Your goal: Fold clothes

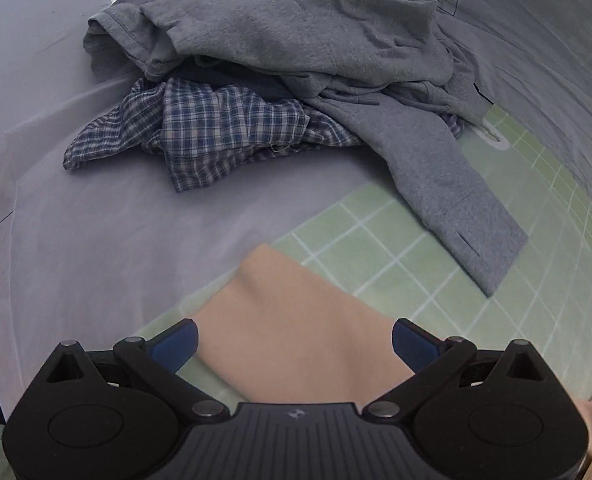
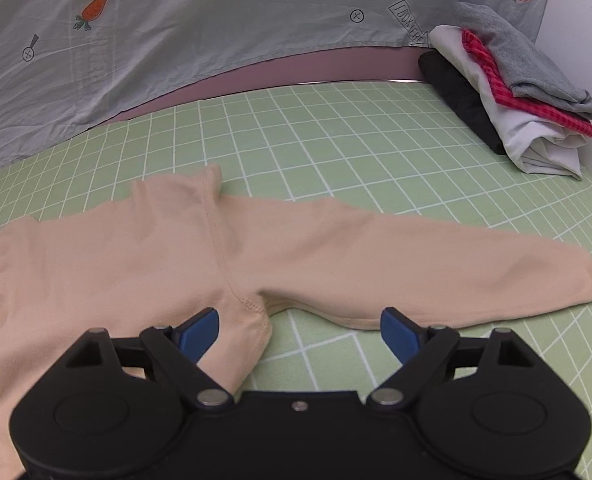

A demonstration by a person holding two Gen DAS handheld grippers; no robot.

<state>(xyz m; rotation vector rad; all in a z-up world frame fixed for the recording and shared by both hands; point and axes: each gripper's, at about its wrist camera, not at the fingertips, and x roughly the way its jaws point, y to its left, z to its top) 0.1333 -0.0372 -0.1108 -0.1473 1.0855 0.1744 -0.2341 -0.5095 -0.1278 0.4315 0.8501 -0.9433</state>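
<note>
A pale grey sheet (image 2: 200, 36), thin and creased, printed with orange carrots and small arrow marks, hangs as a backdrop behind the table. Below it lies a green mat (image 2: 336, 136) ruled in a white grid, smooth and flat. Spread across the mat is the tan garment (image 2: 144, 248), a soft, stretchy knit with stitched seams meeting at a gusset; one long tapering leg or sleeve runs off to the right and ends in a rounded tip. It may be tights, though the left part is cut off by the frame.

In the left wrist view a heap of unfolded clothes sits on the grey tabletop: a fleecy grey hoodie (image 1: 304, 36) with a metal zip, one sleeve trailing onto the mat, over a crumpled blue plaid shirt (image 1: 208, 128).

At the mat's far right corner stands a folded stack (image 2: 512, 92): black, white, red-striped and grey layers.

The left gripper (image 1: 295, 344) is spread wide above a corner of the tan garment, holding nothing. The right gripper (image 2: 299, 334) is likewise wide, its blue pads straddling the gusset seam.
</note>
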